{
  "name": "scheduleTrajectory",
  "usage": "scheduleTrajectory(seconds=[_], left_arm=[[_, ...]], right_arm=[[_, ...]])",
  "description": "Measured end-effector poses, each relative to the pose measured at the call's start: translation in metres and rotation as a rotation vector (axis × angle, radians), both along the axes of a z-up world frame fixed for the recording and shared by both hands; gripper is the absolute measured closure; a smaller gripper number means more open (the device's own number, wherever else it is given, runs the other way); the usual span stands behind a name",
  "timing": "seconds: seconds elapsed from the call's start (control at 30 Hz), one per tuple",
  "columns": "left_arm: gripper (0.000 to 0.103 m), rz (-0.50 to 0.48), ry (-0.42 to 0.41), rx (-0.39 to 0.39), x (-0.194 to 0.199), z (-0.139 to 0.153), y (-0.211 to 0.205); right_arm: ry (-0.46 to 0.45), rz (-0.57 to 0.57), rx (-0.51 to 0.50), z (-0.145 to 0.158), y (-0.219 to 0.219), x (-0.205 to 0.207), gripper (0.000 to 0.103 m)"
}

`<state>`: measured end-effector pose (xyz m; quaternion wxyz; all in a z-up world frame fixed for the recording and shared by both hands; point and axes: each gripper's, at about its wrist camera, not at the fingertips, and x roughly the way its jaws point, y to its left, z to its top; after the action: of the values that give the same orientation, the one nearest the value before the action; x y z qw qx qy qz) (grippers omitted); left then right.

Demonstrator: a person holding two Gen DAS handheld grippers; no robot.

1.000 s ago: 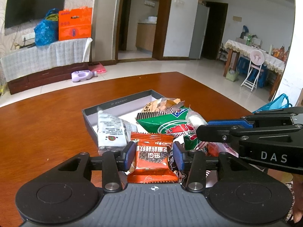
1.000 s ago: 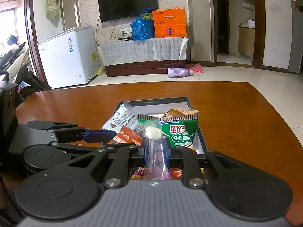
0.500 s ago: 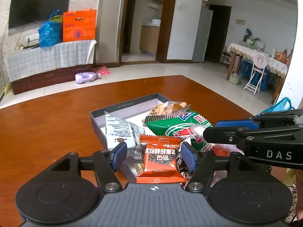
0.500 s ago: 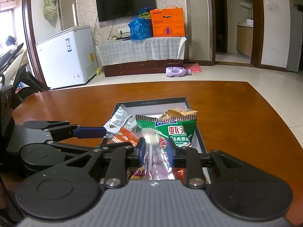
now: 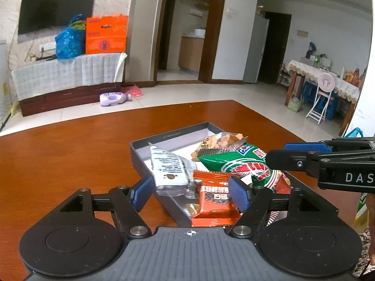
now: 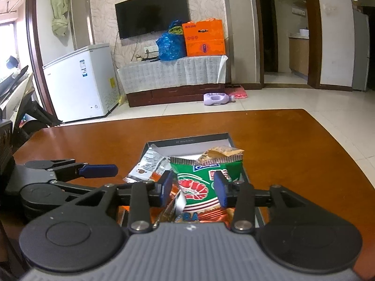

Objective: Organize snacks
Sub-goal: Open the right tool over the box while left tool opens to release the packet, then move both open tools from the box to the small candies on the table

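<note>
The left claw (image 5: 189,193) has just been opening; the orange packet (image 5: 214,199) lies loose between its pads, long axis pointing away. The right claw (image 6: 193,187) has also just been opening and grips nothing, with the green bag (image 6: 202,180) directly ahead in the box (image 6: 199,140).

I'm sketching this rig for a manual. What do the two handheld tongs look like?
Both match: the left tongs and right tongs have black angular linkage arms with silver pivot bolts, round black discs at each side, blue pads on the fingers and a ribbed grey base. White "DAS" lettering marks the right one's side.

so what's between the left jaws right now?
In the left wrist view, the orange snack packet lies in the gap of the left gripper, on the grey box's near corner. The jaws have just been opening and stand clear of it.
</note>
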<state>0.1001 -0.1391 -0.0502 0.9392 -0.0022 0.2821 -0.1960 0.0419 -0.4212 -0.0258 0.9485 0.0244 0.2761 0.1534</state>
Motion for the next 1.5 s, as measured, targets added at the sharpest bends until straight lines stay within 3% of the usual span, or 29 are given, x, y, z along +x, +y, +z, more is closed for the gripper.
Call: scheduleTrajectory(seconds=[0.83,1.27,1.5], left_arm=[[0.03,0.112,-0.002,0.042,-0.013,0.004,0.059],[0.029,0.099,0.043,0.131,-0.029,-0.013,0.075],[0.029,0.179,0.093,0.154,-0.027,-0.024,0.095]], right_arm=[[-0.029,0.121,-0.066,0.007,0.048,-0.012,0.057],[-0.03,0.153,-0.081,0.009,0.063,-0.014,0.057],[-0.029,0.207,-0.11,0.007,0.084,-0.017,0.057]])
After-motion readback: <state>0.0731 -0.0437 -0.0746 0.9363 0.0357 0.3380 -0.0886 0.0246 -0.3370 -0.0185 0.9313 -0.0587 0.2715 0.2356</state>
